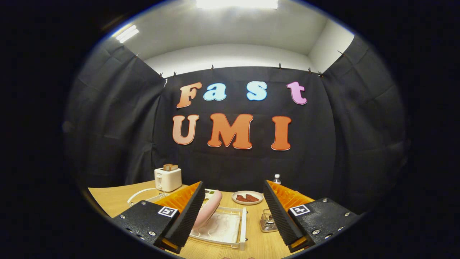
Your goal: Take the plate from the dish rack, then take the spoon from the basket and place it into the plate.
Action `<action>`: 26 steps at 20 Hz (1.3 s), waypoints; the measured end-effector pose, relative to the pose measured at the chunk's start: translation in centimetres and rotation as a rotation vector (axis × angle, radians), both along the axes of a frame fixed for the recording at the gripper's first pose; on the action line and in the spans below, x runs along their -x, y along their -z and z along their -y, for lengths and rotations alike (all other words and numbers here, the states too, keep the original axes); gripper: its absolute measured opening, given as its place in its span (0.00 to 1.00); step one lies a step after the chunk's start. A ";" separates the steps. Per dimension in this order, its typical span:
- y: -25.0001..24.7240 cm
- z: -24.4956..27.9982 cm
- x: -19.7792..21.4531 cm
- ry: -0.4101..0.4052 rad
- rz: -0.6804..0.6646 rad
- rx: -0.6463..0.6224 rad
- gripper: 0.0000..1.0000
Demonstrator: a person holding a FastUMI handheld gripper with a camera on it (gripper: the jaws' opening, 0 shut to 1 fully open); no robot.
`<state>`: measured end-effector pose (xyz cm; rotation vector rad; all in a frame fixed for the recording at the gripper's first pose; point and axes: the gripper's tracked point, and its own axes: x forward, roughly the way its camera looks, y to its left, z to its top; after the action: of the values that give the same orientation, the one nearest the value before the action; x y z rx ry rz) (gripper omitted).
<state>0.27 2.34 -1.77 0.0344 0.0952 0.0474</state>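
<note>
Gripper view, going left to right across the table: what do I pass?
Toaster → pink plate standing in the dish rack → small plate of food → wire basket → bottle. The tongs are open, with the rack between them.

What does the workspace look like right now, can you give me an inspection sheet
Surface: wooden table.
Job's things: pink plate standing tilted in the white dish rack; wire basket beside the rack, its contents too small to tell.
Clutter: white toaster holding toast, small plate of food, bottle.
Tongs: tongs open, holding nothing, over the rack.
Cables: white cord by the toaster.
Surroundings: black cloth wall, ceiling light.
</note>
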 end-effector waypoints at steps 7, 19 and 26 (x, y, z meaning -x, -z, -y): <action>0.2 -4.4 -1.8 -0.068 -0.038 0.123 0.97; 5.3 -7.7 -7.1 -0.195 -0.337 0.035 0.94; 10.7 -6.8 -10.3 -0.229 -0.613 -0.019 0.92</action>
<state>10.54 9.11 -12.51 0.0561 0.7117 0.2664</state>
